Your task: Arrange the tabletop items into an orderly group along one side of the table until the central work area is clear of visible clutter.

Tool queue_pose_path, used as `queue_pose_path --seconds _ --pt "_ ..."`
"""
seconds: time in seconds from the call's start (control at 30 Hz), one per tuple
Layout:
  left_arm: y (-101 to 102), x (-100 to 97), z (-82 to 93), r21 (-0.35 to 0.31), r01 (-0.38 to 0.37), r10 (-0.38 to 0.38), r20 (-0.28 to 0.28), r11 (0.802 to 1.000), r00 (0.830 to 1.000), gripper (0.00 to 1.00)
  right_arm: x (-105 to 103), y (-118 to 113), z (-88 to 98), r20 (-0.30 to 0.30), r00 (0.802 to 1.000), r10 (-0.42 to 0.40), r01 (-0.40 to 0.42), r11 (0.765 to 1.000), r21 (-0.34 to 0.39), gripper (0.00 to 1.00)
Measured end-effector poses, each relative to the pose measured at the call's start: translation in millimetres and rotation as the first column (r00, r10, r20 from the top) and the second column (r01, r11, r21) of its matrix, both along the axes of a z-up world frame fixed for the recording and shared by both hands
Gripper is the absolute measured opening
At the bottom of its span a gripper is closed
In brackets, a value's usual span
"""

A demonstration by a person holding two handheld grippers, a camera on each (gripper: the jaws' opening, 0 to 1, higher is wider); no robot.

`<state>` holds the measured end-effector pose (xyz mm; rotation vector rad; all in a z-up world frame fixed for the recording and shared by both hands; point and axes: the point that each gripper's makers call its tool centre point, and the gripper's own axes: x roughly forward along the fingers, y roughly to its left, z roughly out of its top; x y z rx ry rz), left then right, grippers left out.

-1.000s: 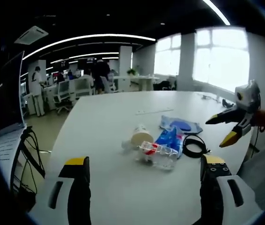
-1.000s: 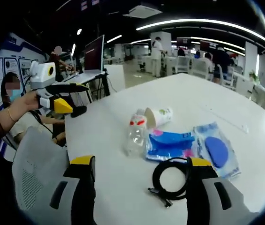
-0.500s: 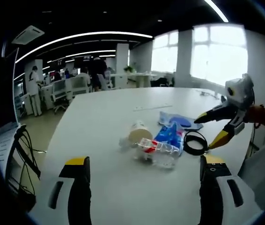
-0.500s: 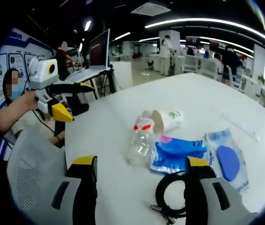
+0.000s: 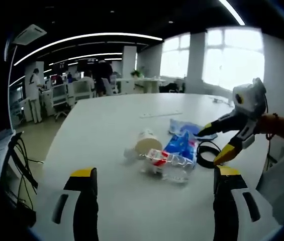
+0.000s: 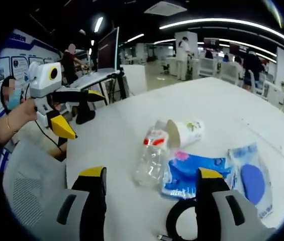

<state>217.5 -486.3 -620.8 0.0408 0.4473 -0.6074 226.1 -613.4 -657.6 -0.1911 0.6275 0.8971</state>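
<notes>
I am counting five things clustered on the white desk (image 5: pixel 106 130): one clear plastic bottle (image 6: pixel 151 159) lying on its side, one paper cup (image 6: pixel 183 131) tipped over beside its cap end, one blue packet (image 6: pixel 194 169), one clear pouch with a blue disc (image 6: pixel 250 176), and one coiled black cable (image 5: pixel 209 153).

My left claw (image 5: pixel 152 181) is hovering over bare desk, jaws spread wide and holding nothing; the bottle and cup are lying just ahead, between the jaw lines, with the packet and cable further off to the right.

My right claw (image 6: pixel 151 181) is also gaping wide and carrying nothing. The bottle is sitting straight ahead between its jaws, the packet is touching the bottle's side, and the cable coil is lying low between the jaws, beside the right one.

In the right gripper view, the left claw is hanging open off the desk's edge.
</notes>
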Motion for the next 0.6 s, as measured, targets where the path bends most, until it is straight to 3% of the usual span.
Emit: queue_pose_path --seconds 0.27,0.6 --pt "-2 3.7 -3.7 -0.004 0.016 -0.016 0.004 1.0 1.0 0.96 12 21 0.6 -0.015 1.0 0.022 -0.021 0.999 0.039 0.65" --pt "-3 6.3 -11.9 0.005 0.027 -0.027 -0.013 1.0 1.0 0.96 20 33 -13.6 -0.029 0.998 0.048 -0.048 0.999 0.017 0.61"
